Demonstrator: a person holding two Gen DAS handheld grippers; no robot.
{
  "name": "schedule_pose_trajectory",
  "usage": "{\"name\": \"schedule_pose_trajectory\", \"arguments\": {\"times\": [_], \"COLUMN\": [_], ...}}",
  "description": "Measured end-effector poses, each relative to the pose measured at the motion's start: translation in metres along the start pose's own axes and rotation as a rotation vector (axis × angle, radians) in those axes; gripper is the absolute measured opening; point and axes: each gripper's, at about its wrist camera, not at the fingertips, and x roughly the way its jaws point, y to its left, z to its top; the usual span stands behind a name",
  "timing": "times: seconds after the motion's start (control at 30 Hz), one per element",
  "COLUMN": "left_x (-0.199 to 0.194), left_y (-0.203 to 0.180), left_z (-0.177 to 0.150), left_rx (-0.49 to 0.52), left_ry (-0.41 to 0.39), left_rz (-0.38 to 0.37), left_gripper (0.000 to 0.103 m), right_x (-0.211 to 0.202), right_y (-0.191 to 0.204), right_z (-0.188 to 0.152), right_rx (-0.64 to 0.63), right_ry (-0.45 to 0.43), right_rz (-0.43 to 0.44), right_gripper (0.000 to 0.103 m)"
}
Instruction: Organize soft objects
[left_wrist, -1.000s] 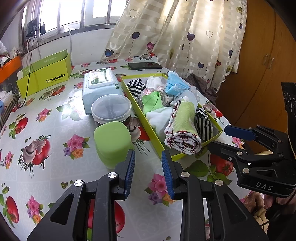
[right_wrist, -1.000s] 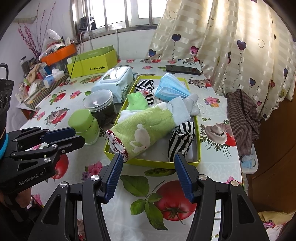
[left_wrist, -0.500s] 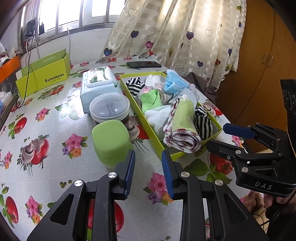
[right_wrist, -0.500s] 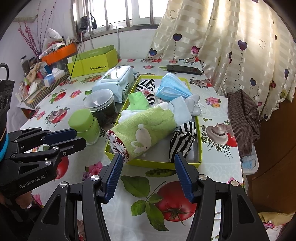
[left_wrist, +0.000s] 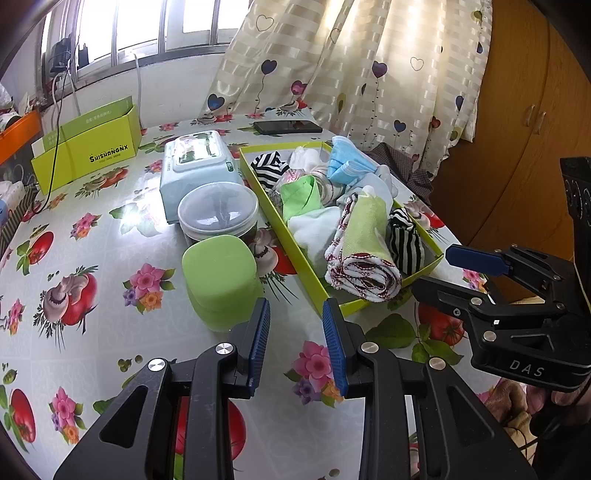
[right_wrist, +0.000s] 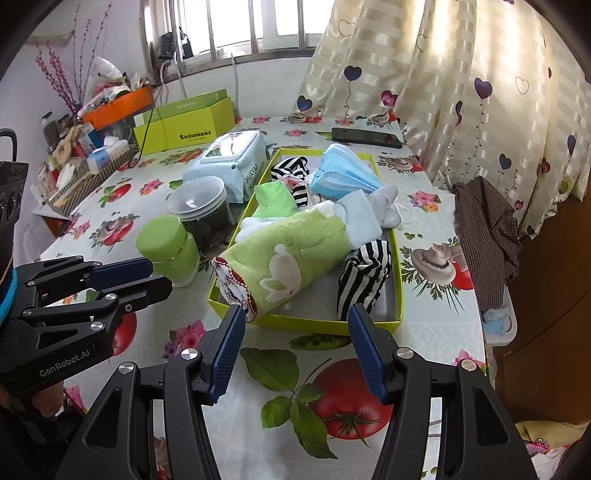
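While both hand-held grippers, left (left_wrist: 295, 343) and right (right_wrist: 295, 350), hover empty-jawed, the rolled green towel (right_wrist: 291, 258) in the yellow tray (right_wrist: 325, 325) looks light, squashy, best pinched mid-roll.

Ahead of the right hand-held gripper (right_wrist: 293, 350), a rolled green terry-cloth towel (right_wrist: 291, 254) is looking nubby and matt, lying in a shallow yellow-green cardboard tray (right_wrist: 325, 325); the glossy flower-printed plastic worktop (right_wrist: 266, 369) is shining.

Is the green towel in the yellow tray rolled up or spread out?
Rolled up. The green towel lies as a tight cylinder in the yellow tray; its spiral end shows at the near rim.
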Motion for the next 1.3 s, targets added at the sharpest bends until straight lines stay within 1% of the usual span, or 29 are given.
{"name": "schedule_pose_trajectory", "arguments": {"times": [0.93, 1.3], "left_x": [0.0, -0.0039], "left_y": [-0.0013, -0.001], "left_z": [-0.0002, -0.0031], "left_rx": [0.002, 0.002], "left_ry": [0.002, -0.012], "left_rz": [0.002, -0.017], "left_gripper": [0.031, 0.031], "right_x": [0.0004, 0.0004], "right_y": [-0.0007, -0.0007], "right_z": [0.0013, 0.0014], "right_rx": [0.0, 0.0], "right_ry": [0.003, 0.003], "right_rz": [0.001, 0.0], "right_gripper": [0.058, 0.058]}}
